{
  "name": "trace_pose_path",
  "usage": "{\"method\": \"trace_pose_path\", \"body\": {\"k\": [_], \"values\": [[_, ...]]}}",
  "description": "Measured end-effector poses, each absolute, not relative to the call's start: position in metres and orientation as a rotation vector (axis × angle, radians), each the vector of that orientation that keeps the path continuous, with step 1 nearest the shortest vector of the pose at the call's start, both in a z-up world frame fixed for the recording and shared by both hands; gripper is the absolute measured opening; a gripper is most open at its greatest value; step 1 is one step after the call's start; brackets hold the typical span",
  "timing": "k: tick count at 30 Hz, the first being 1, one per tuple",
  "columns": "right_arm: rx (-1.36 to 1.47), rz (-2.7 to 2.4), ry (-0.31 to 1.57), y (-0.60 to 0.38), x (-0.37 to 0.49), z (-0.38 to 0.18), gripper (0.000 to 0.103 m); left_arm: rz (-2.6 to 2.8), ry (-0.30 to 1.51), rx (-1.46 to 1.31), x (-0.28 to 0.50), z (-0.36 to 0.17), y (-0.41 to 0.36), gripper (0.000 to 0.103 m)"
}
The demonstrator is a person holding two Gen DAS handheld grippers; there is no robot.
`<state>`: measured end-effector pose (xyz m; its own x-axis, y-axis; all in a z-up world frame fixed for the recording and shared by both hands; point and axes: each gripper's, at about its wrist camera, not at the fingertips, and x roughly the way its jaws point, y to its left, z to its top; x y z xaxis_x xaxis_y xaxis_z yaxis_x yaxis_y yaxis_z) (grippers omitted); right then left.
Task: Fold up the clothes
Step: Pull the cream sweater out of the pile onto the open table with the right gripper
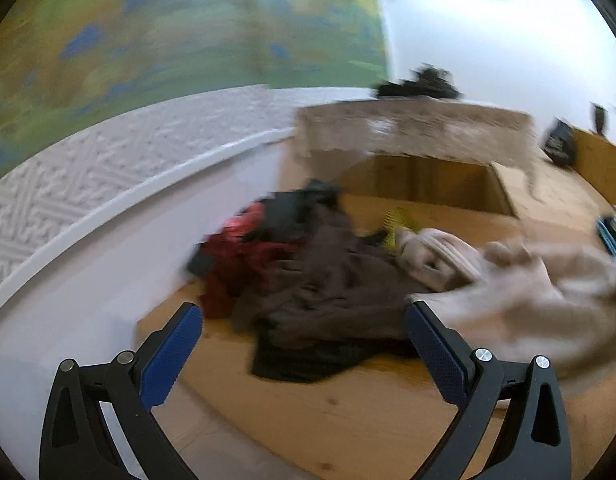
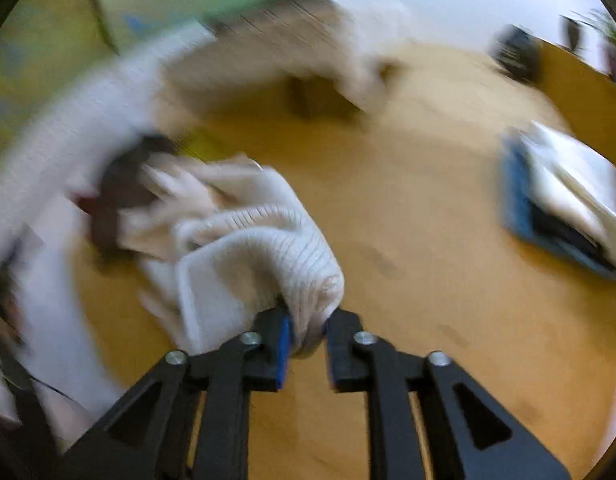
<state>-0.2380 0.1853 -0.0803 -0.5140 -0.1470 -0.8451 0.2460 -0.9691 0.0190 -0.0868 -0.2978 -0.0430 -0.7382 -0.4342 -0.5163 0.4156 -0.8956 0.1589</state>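
A heap of clothes (image 1: 316,276), brown, red and black, lies on the wooden table (image 1: 348,412) by the white wall. My left gripper (image 1: 303,324) hovers open just in front of the heap, holding nothing. A cream ribbed knit garment (image 2: 259,248) is pinched at its edge by my right gripper (image 2: 308,332), which is shut on it. The same cream garment (image 1: 520,300) trails blurred at the right of the left wrist view. Both views are smeared by motion.
A stack of folded clothes, white on blue (image 2: 564,200), sits at the table's right. A low wooden shelf draped with a beige cloth (image 1: 412,132) stands behind the heap. A dark object (image 2: 516,56) rests at the far right edge.
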Motion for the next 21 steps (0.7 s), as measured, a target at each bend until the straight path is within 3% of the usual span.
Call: {"method": "trace_pose_path", "body": {"k": [2,4,6,8,9,13,21], "values": [[1.610,-2.658,0.299,0.223,-0.225,-0.106,0.025,-2.621,-0.101,0.830,-0.104,-0.049,-0.270,0.102],[1.622,-2.706,0.311,0.245,-0.211,-0.107,0.025,-2.673,-0.169,0.883,-0.122,-0.056,-0.239,0.102],[1.559,-2.717,0.306,0.246,-0.200,-0.099,0.032,-2.732,-0.247,0.939,-0.143,-0.063,-0.204,0.102],[1.475,-2.685,0.329,0.233,-0.195,-0.095,0.060,-2.799,-0.309,0.990,-0.160,-0.069,-0.172,0.102],[1.434,-2.659,0.375,0.222,-0.196,-0.097,0.065,-2.845,-0.332,1.025,-0.169,-0.072,-0.155,0.102],[1.402,-2.578,0.477,0.208,-0.211,-0.116,0.067,-2.956,-0.420,1.181,-0.207,-0.089,-0.101,0.102],[1.456,-2.458,0.516,0.216,-0.241,-0.159,0.067,-3.123,-0.799,1.283,-0.269,-0.116,-0.035,0.102]]}}
